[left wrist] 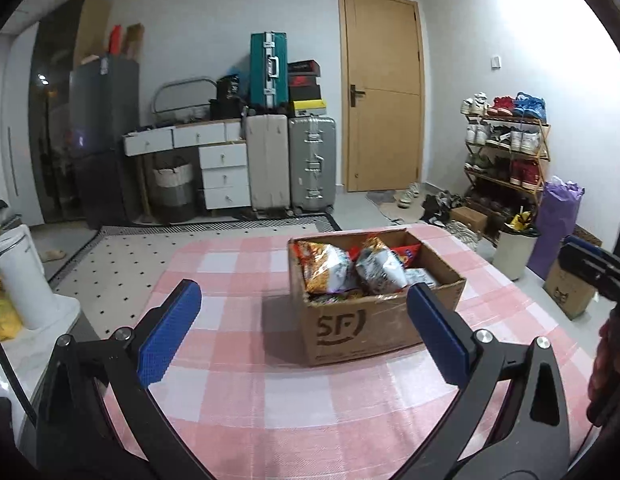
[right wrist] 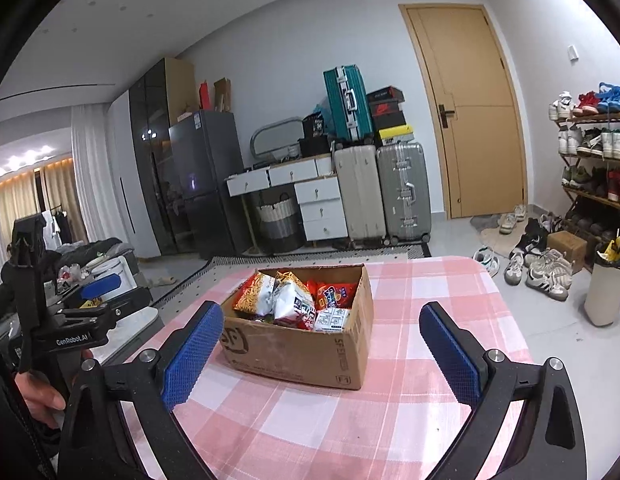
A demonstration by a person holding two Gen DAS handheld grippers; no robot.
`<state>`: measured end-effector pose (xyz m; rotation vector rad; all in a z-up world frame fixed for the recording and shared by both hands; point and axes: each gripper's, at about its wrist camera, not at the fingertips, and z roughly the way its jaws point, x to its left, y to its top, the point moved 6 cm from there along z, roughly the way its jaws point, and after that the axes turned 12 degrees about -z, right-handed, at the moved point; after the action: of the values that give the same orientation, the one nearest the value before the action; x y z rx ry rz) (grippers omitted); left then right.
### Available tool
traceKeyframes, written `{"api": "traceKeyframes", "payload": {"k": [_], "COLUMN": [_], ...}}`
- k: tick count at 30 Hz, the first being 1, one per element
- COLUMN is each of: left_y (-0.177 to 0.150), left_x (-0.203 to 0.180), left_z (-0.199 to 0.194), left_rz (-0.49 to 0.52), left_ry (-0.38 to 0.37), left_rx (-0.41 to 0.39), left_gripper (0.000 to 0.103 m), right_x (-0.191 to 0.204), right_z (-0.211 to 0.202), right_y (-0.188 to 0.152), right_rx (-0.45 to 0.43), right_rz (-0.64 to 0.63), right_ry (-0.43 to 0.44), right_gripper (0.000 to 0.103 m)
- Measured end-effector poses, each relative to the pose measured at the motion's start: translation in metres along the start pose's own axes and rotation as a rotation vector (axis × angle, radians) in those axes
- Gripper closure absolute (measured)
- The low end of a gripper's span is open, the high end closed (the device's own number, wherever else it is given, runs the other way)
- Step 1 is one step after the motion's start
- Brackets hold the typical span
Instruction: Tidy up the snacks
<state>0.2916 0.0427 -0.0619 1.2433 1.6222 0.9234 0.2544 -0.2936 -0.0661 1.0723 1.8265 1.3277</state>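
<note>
— Standing by the table (left wrist: 238,380) with its pink checked cloth, what do you make of it?

— Both tools hover short of the cardboard box (left wrist: 374,328). The left gripper (left wrist: 304,332) has its blue pads spread wide with nothing between them, and the right gripper (right wrist: 322,354) is spread just as wide and just as empty.

— And the snacks?

— All that I can see are inside the box: two orange-and-silver bags (right wrist: 276,296) standing upright at the near-left end, red packets (right wrist: 334,294) behind, and a small white pack (right wrist: 332,318) at the right. No packet lies loose on the cloth.

— So which step is this?

— Hard to settle. A full box with bare cloth around it suits someone about to lift packets out and sort them, and equally someone who has packed everything in and drawn back.

— What would any reach into it call for?

— I would judge the bags puffy and slippery, so pinch near a crimped top edge, gently. The box looks light; the other gripper may need to steady its wall.
</note>
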Motion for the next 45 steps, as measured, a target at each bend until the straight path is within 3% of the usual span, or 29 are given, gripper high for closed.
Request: {"api": "traceKeyframes", "payload": {"k": [12, 20, 26, 30, 45], "left_y": [-0.059, -0.081, -0.087, -0.086, -0.083], "left_x": [0.047, 0.065, 0.072, 0.059, 0.058], "left_z": [-0.028, -0.012, 0.015, 0.018, 0.02], "left_rz": [-0.057, -0.053, -0.073, -0.034, -0.045], "left_ry": [0.016, 0.06, 0.092, 0.067, 0.076], "left_rx": [-0.142, -0.173, -0.065, -0.072, -0.073], "left_gripper": [0.0, 0.0, 0.0, 0.0, 0.0], "right_x": [0.008, 0.006, 0.0, 0.003, -0.005], "right_z": [-0.023, -0.017, -0.006, 0.008, 0.009], "right_y": [-0.043, -0.068, -0.075, -0.079, -0.082], "right_rx": [-0.056, -0.073, -0.021, 0.04, 0.033], "right_rz": [-0.084, -0.137, -0.123, -0.151, -0.136], "right_ry": [-0.103, -0.137, -0.153, -0.152, -0.147], "right_gripper": [0.002, 0.002, 0.002, 0.002, 0.001]}}
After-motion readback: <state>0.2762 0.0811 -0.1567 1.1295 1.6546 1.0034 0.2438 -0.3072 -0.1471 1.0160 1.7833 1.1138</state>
